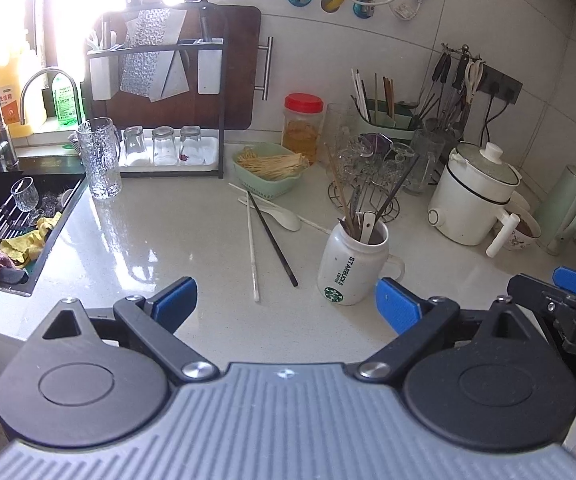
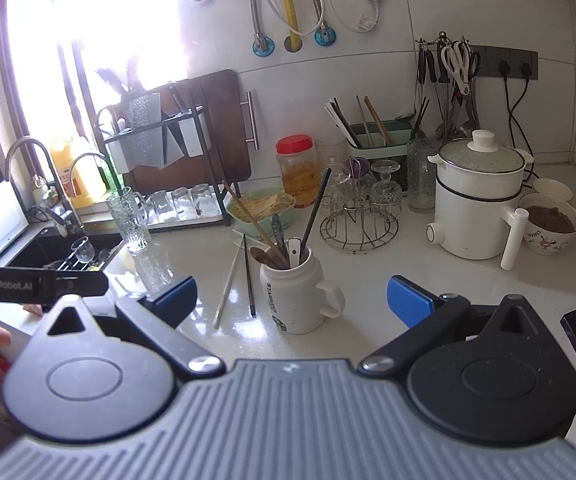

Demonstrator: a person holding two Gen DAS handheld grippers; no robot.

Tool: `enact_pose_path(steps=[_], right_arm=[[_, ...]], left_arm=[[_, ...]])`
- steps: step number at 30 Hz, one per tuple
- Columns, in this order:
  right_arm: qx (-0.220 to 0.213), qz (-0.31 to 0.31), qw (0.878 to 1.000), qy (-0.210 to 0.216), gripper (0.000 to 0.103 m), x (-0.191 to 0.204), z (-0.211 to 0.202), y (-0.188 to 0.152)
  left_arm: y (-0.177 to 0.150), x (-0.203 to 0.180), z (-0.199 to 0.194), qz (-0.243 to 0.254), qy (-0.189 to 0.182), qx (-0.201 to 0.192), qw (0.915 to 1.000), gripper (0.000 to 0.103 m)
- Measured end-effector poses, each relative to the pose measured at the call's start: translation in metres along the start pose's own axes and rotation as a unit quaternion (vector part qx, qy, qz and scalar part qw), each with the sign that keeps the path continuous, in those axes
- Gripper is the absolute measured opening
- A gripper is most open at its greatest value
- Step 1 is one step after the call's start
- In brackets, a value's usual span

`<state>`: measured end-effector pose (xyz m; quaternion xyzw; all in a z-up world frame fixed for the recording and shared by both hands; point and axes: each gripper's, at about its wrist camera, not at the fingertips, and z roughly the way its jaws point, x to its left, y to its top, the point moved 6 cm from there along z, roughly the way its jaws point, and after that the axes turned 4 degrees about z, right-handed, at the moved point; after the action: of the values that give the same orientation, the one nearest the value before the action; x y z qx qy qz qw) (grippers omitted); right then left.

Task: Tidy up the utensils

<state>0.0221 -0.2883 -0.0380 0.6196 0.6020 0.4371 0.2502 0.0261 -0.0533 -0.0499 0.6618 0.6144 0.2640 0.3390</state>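
Both tongs are held wide apart and empty: the left tongs point(image 1: 286, 300) at the lower centre of the left wrist view, the right tongs point(image 2: 291, 300) at the lower centre of the right wrist view. Neither touches anything.

Three loose utensils are seen on the pale surface point(image 1: 192, 312) at the centre of the left view: a black chopstick point(image 1: 272, 238), a white chopstick point(image 1: 252, 248) just beside it, and a white spoon point(image 1: 276, 212) lying behind them, with the black chopstick seeming to cross over it. Just right of them stands the white mug point(image 1: 349, 270), already filled with upright utensils.

The chopsticks are judged to be light, stiff and thin, and likely slippery on the glossy surface; a grasp near the middle of the shaft would probably limit swinging, though little height is offered for the pads to close on. The spoon looks like ceramic or hard plastic, which cannot be told; it is best treated as fragile and taken at its handle. The mug is probably top-heavy with its load, so insertion should be made gently.
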Motion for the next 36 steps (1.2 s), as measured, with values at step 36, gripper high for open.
enact_pose_path(steps=[36], right_arm=[[-0.001,0.009,1.000,-0.012,0.103,-0.001,0.002,-0.004]], left_arm=[[0.008,-0.002,0.003,0.033,-0.005,-0.001,0.9995,0.098]])
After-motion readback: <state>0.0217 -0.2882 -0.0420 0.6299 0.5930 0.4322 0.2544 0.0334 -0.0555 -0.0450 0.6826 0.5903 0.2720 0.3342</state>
